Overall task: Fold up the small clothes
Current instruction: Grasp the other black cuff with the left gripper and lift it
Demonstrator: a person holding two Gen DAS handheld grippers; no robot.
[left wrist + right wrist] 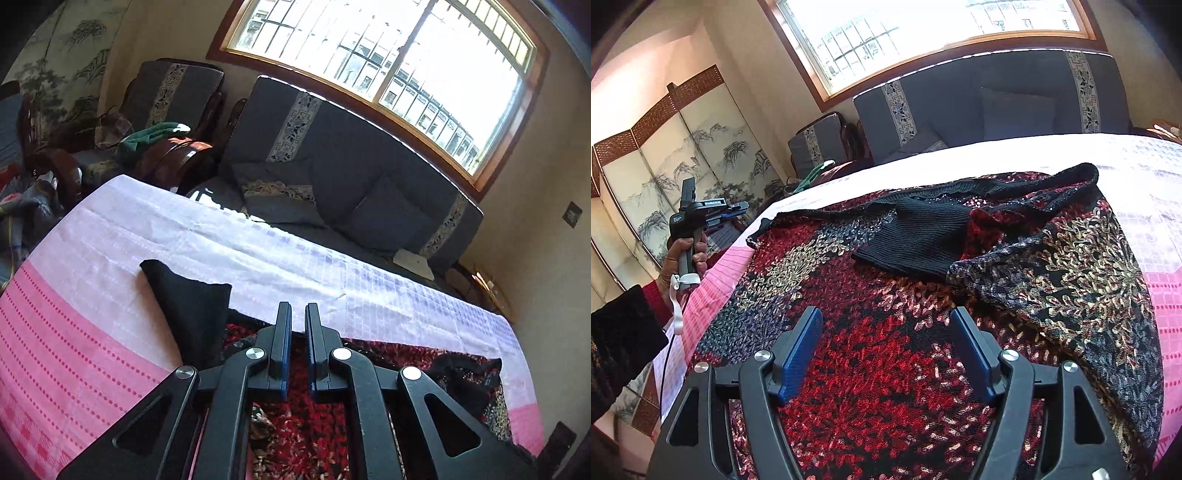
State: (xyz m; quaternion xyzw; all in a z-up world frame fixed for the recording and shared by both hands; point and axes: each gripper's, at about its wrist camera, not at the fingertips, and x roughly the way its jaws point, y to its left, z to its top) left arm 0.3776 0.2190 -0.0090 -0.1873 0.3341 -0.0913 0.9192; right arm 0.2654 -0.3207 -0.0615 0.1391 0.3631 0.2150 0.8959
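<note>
Mid-fold, by the look of it: patterned knit sweater (871,354) spread on the pink-and-white tablecloth (92,325), one black ribbed cuff (916,240) already laid across the chest. Left gripper (297,314) closed on nothing, held up beside the table's left edge. Right gripper (886,321) open, hovering just above the red body, nothing between the pads. Next, probably, taking the other sleeve or the hem, which needs a clean pinch on loose knit. Beyond: grey sofa (351,166), barred window (388,55), painted folding screen (665,177).
</note>
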